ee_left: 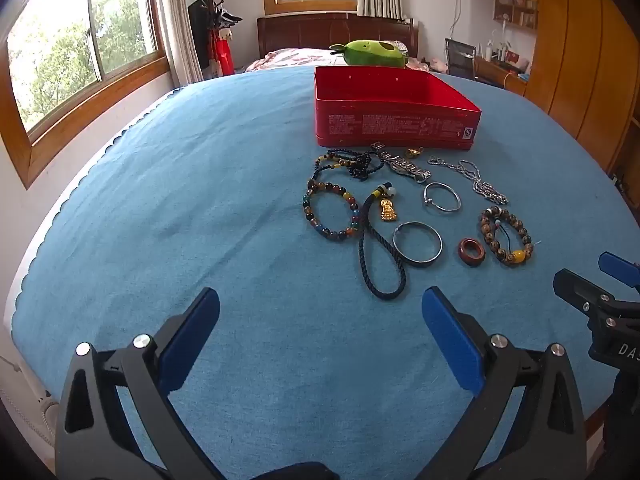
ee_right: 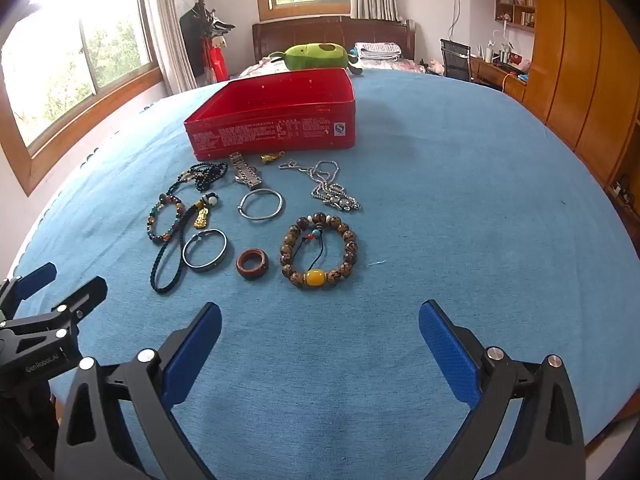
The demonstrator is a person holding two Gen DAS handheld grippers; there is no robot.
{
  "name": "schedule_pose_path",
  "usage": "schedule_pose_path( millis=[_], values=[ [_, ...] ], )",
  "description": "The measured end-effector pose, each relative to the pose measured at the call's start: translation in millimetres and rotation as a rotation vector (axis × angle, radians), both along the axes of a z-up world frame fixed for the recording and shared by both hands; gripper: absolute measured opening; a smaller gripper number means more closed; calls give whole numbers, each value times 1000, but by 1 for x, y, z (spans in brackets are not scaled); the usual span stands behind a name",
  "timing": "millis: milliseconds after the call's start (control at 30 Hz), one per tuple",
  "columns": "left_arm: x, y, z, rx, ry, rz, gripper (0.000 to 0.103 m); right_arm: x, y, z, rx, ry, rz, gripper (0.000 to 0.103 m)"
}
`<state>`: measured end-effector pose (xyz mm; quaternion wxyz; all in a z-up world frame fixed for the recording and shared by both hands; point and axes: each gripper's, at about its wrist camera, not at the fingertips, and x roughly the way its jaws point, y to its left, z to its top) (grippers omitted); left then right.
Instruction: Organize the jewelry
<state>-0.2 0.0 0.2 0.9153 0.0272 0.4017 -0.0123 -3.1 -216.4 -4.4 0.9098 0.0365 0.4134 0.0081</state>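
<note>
Both grippers spread wide, nothing held: my left gripper (ee_left: 320, 336) and my right gripper (ee_right: 320, 338) hover over bare cloth, short of the pieces.

Jewelry — all outside the red tin box (ee_left: 394, 130), which sits open just behind it:
- brown bead bracelet with a yellow bead (ee_right: 318, 254), nearest my right gripper
- reddish-brown ring (ee_right: 252, 264)
- dark metal bangle (ee_left: 417, 244)
- silver bangle (ee_left: 442, 197)
- multicoloured bead bracelet (ee_left: 330, 212)
- dark cord with a gold pendant (ee_left: 380, 248)
- silver chain (ee_right: 334, 192)

Risks, as I judge them: the cord overlaps the dark bangle, so lifting one could drag the other; thin bangles lie flat on soft cloth and may slip from the pads.

Surface: blue bedcover (ee_left: 200, 220), lightly creased. Room: bedroom, windows, wooden wardrobe, green plush toy (ee_right: 314, 56) beyond the box.
</note>
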Motion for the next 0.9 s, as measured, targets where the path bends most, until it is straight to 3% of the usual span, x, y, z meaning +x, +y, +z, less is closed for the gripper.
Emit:
schedule_pose_path(
  millis=[900],
  values=[
    [0, 0, 0, 5, -2, -1, 100, -2, 2, 2, 4, 0, 1, 99]
  ],
)
